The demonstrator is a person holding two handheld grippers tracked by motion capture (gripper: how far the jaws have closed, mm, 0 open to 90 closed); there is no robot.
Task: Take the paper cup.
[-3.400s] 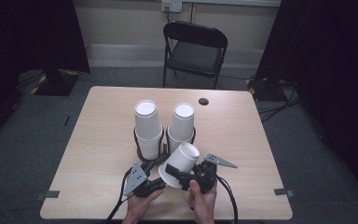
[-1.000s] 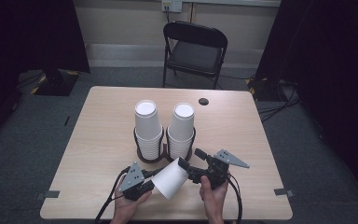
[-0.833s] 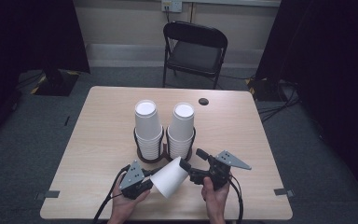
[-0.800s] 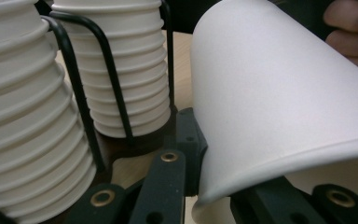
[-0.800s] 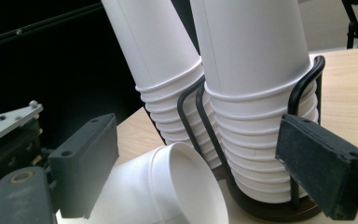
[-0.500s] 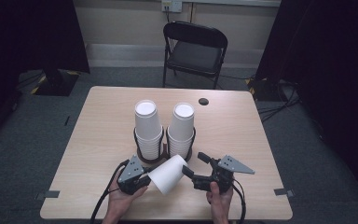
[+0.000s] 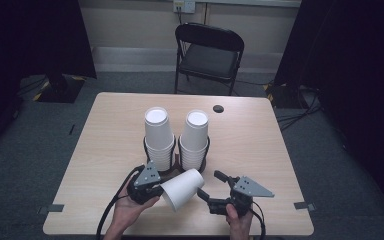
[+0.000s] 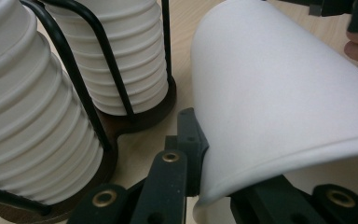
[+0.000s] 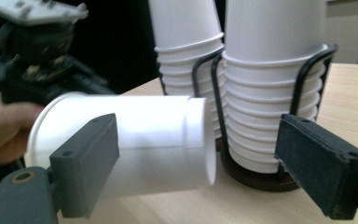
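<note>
A single white paper cup (image 7: 180, 189) lies on its side above the table's front. My left gripper (image 7: 163, 193) is shut on its rim, one jaw outside and one inside the mouth, as the left gripper view shows on the cup (image 8: 279, 93). My right gripper (image 7: 209, 183) stands open just right of the cup's closed end; its jaws have just closed a little and neither pad touches the cup (image 9: 144, 135). Behind stand two stacks of white cups (image 7: 158, 135) (image 7: 194, 137) in a black wire holder (image 7: 176, 169).
The light wooden table (image 7: 260, 150) has bare room left and right of the holder. A small black disc (image 7: 218, 108) lies near the far edge. A black folding chair (image 7: 207, 52) stands behind the table. Cables trail from both grippers off the front edge.
The cup went from the right gripper to the left gripper. Over the last second the left hand lifted the cup a little and the right gripper drew back toward the front right.
</note>
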